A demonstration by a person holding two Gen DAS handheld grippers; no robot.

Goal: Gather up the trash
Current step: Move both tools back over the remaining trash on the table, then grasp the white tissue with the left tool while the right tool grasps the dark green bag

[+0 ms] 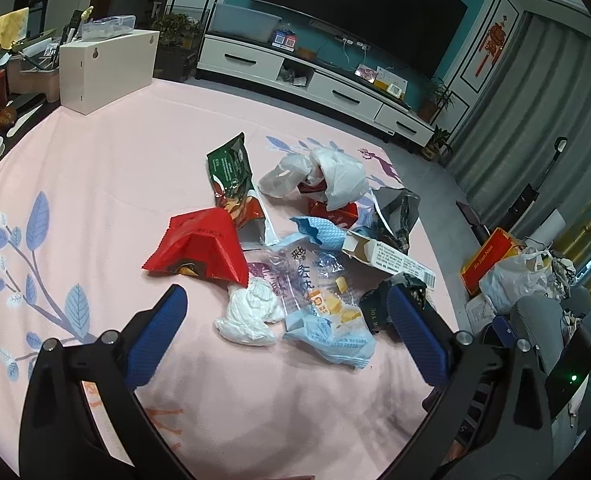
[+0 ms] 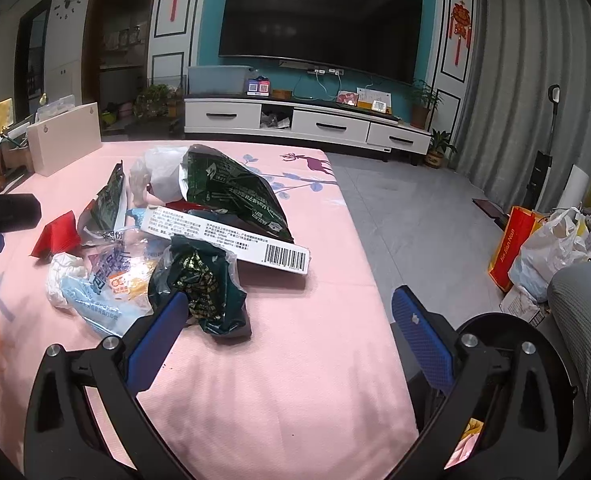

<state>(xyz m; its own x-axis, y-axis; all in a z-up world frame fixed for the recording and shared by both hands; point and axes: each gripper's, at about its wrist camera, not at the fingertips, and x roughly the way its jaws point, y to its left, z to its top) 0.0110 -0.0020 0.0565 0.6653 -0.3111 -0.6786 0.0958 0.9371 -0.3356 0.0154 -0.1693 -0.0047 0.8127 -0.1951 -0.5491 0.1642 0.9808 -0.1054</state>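
- Trash pile [image 1: 303, 240] lies on the pink table [image 1: 115, 168], from 12 to 2 o'clock of the left gripper [image 1: 287, 300].
- Left gripper spread, empty; right gripper [image 2: 287, 304] spread, left finger touching the dark wrapper [image 2: 203, 288].
- Judged: picking not begun; next, pinch that wrapper.
- Black bin [image 2: 503, 328] at 4 o'clock, mostly hidden.

The orange-red box [image 1: 489, 258] on the floor beside the table carries "Jin Jian Nan" in yellow letters, read on its side in both views [image 2: 511, 246]. The dark crumpled wrapper [image 1: 379, 308] shows "FOR YOU" in small pale letters. The clear snack bag [image 1: 307, 280] bears large Chinese characters in dark print. The long white carton [image 2: 231, 240] has a barcode with digits too small to read and blocks of fine print. The dark green bag [image 2: 235, 196] shows "Market" among small white lines
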